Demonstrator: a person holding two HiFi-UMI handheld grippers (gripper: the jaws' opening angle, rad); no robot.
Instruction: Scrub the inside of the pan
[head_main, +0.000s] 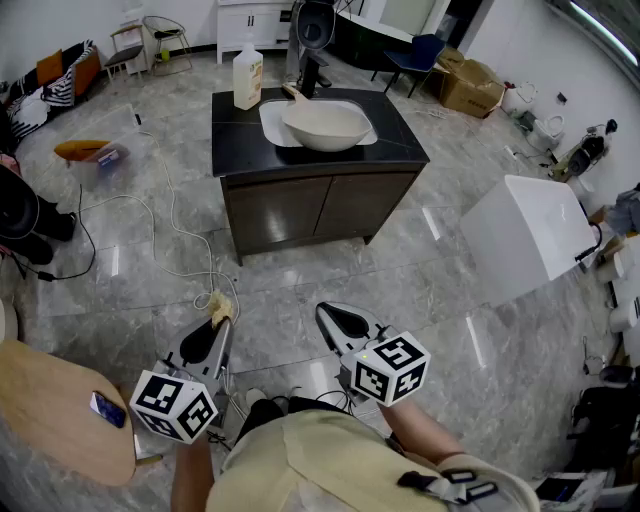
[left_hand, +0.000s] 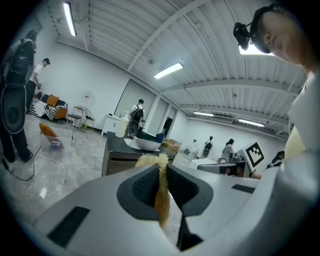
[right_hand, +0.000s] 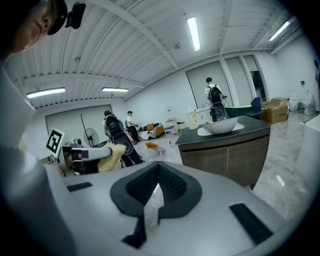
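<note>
Grey polished floor (head_main: 300, 290) lies right under me, glossy enough that I judge footing a small worry. Closest in, my left gripper (head_main: 217, 320) has its jaws pinched on a yellowish scrub pad (left_hand: 160, 192). The pad is squeezed into a thin strip with a frayed tuft poking out past the tips, and my guess is that a hard sideways push could drag it out of so narrow a bite. My right gripper (head_main: 324, 312) beside it has its jaws brought together with nothing between them, so it is free to steady things but would need to open first. At my lower left a round wooden table (head_main: 50, 400) carries a phone (head_main: 107, 408), well clear of the job. Between me and the work a pale cable (head_main: 172, 225) snakes across the tiles, and walking forward carelessly could snag it. Beyond that stands a dark cabinet (head_main: 300, 205) with a black countertop (head_main: 400, 140). The pan (head_main: 325, 122), cream-coloured and deep, rests there on something white, a board or a basin, I cannot tell which, and it is well apart from both grippers. It looks loose, so scrubbing one-handed may slide or tip it, and the bottle (head_main: 247, 78) just beside it could be knocked over. Further right is a white box (head_main: 525, 235). At the back are cardboard boxes (head_main: 470, 85), a blue chair (head_main: 418, 50) and a person (right_hand: 212, 92) behind the cabinet.
</note>
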